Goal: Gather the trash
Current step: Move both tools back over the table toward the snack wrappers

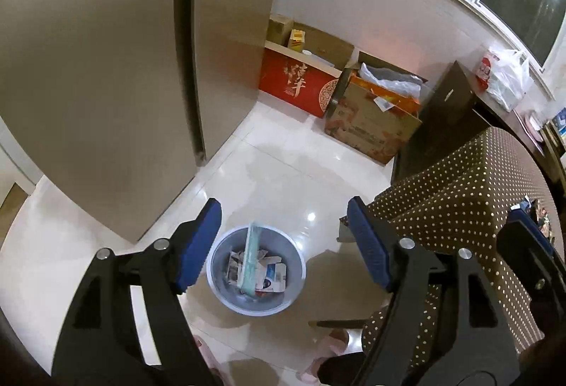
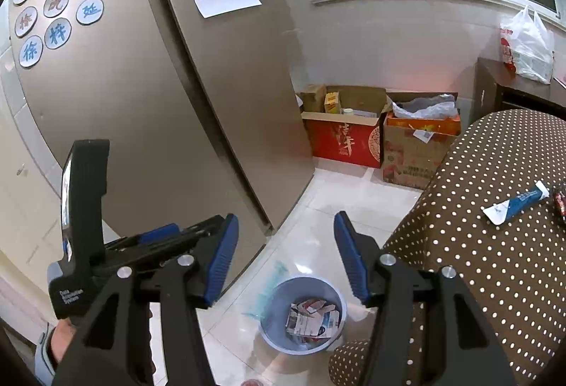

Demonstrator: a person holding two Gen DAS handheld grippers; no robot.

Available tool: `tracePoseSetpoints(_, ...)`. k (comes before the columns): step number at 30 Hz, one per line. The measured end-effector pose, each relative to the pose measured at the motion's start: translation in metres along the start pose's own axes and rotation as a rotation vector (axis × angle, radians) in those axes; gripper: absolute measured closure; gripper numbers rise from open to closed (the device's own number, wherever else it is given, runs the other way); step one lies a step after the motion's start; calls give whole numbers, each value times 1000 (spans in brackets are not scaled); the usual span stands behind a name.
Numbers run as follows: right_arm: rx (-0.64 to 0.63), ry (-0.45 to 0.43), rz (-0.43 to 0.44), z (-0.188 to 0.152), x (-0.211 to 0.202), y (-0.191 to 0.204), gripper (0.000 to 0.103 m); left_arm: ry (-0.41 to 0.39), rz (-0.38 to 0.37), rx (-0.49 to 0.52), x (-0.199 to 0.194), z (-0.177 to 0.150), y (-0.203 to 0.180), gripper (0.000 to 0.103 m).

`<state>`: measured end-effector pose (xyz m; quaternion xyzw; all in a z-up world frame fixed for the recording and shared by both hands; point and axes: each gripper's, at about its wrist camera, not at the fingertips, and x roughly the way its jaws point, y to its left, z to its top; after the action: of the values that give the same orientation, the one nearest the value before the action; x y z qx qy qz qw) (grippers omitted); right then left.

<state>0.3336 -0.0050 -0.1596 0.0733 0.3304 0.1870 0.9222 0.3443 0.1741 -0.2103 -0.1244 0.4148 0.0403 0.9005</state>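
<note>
A pale blue bin [image 1: 283,306] stands on the white tiled floor and holds crumpled paper packaging [image 1: 272,276]. A thin teal packet [image 1: 250,258] stands on edge inside it. My left gripper [image 1: 283,244] hangs open above the bin with nothing between its blue pads. In the right wrist view the bin [image 2: 279,340] lies below my right gripper [image 2: 286,262], which is also open and empty. There a teal blur [image 2: 269,287] shows at the bin's left rim. A white and blue tube [image 2: 516,205] lies on the polka-dot tablecloth [image 2: 477,280], with a red wrapper [image 2: 560,205] beside it.
A tall beige fridge [image 1: 106,85] rises to the left of the bin. The cloth-covered table [image 1: 460,195] stands close on the right. A red box [image 1: 297,85] and cardboard boxes [image 1: 371,124] line the far wall. A white plastic bag [image 2: 527,46] sits on a dark cabinet [image 2: 495,85].
</note>
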Motion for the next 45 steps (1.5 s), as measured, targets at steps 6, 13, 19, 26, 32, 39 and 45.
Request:
tracePoseSetpoints(6,12,-15,-16,2,-15,-12,47,-11,-17,19,-15,0,-13,30)
tracePoseSetpoints(13,51,-55,-42,6,-48,-37,47,-45,-52,72,-43,-2,-47,30)
tracePoseSetpoints(19,89,-93,-99,4,-83,-75,45,-58,-100,154,-58,-6,-97,28)
tracePoseSetpoints(26,157,-126,-211,-2,-129,-148,44,-36,-179,300,-62,-19,-184,27)
tracePoseSetpoints(32,241,-128,-330,-14,-164,-226,42,4,-267,414,-55,-33,-263,27)
tracePoseSetpoints(39,276,-56,-421,-25,-170,-290,42,24,-290,542,-31,-44,-337,26)
tracePoseSetpoints(45,286,-7,-444,-27,-160,-326,42,3,-260,639,-10,-45,-376,26)
